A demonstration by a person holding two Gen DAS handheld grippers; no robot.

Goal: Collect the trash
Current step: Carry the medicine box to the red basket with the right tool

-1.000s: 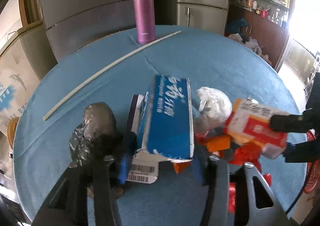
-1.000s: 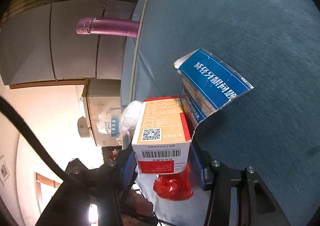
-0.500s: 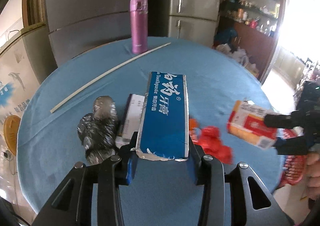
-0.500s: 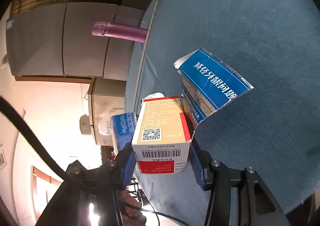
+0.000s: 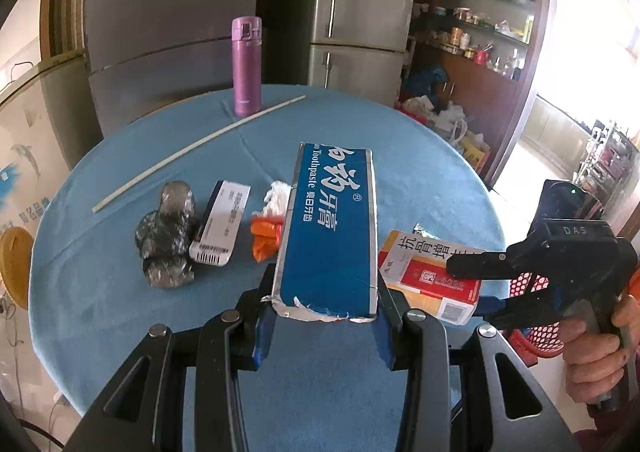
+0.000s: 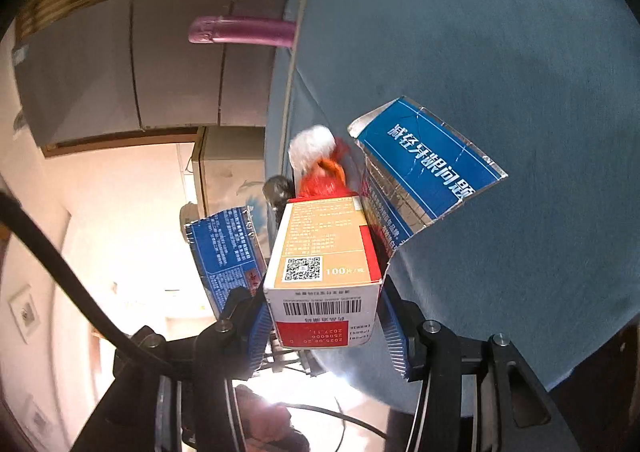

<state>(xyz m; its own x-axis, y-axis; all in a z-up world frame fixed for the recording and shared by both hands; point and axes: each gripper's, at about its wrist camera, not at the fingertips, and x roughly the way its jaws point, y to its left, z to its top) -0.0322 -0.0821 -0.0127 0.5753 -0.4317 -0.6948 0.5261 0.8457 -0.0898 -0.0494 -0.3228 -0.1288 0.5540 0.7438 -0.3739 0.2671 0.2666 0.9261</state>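
Note:
My left gripper (image 5: 324,316) is shut on a blue toothpaste box (image 5: 332,232) and holds it above the round blue table (image 5: 420,180). My right gripper (image 6: 324,328) is shut on an orange and red medicine box (image 6: 324,248) together with a torn blue carton piece (image 6: 424,168); both show at the right of the left wrist view, gripper (image 5: 476,284) and medicine box (image 5: 428,276). On the table lie a crumpled dark foil wad (image 5: 166,238), a white barcode box (image 5: 220,228), an orange wrapper (image 5: 266,238) and a white plastic wad (image 5: 276,198).
A purple thermos (image 5: 247,66) stands at the table's far edge beside a long white stick (image 5: 192,150). A red mesh basket (image 5: 532,292) sits low beyond the table's right edge. Fridges and shelves stand behind.
My left gripper has lifted the toothpaste box up and back from the trash pile. My right gripper has drawn the medicine box toward the table's near right edge.

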